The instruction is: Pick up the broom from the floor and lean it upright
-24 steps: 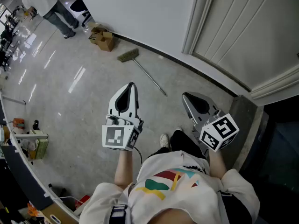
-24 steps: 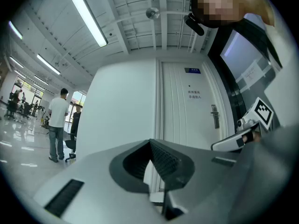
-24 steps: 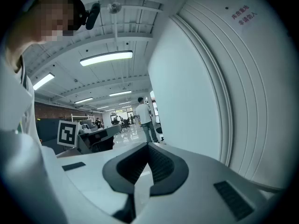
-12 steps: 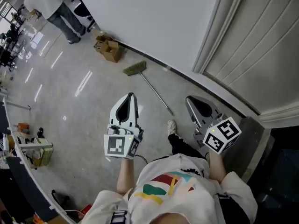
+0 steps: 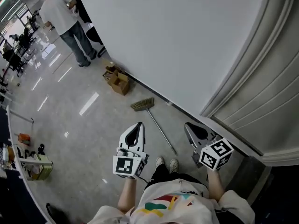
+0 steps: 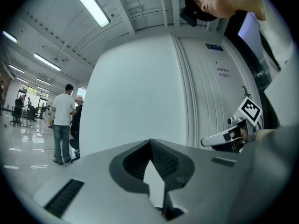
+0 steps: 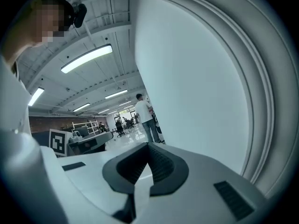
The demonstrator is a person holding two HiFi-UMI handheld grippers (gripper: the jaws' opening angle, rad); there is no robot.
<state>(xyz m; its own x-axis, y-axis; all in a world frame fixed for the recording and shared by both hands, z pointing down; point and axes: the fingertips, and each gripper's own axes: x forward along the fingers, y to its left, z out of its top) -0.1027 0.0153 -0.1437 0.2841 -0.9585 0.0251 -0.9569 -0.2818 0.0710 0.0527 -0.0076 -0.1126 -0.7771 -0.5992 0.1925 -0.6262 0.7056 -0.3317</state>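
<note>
A broom [image 5: 159, 127] is seen lying flat on the pale, glossy floor [image 5: 70, 125], ahead of both tools and in the gap between them. Its bristle head is farthest from the tools, close to the foot of the white wall [image 5: 177, 45]. Its free handle end lies nearest, just beyond the wearer's shoes [image 5: 167, 163]. A cardboard box [image 5: 117, 80] sits further off, beyond the left tool [image 5: 138, 126].

Both tools are clenched and empty. The right tool [image 5: 188, 126] is held beside the left, and neither touches the broom.

The broom is judged light, with a thin, stiff, smooth handle that may slip or roll under the pads. A hold around mid-handle, nearer the weightier bristle end, is judged steadiest, with the second tool guiding the free end.

Only the head view shows the broom and floor. The two gripper views look outward at the wall, ceiling lights and a distant standing person [image 5: 65, 22]. They alone confirm the meshed pads with nothing between them.
</note>
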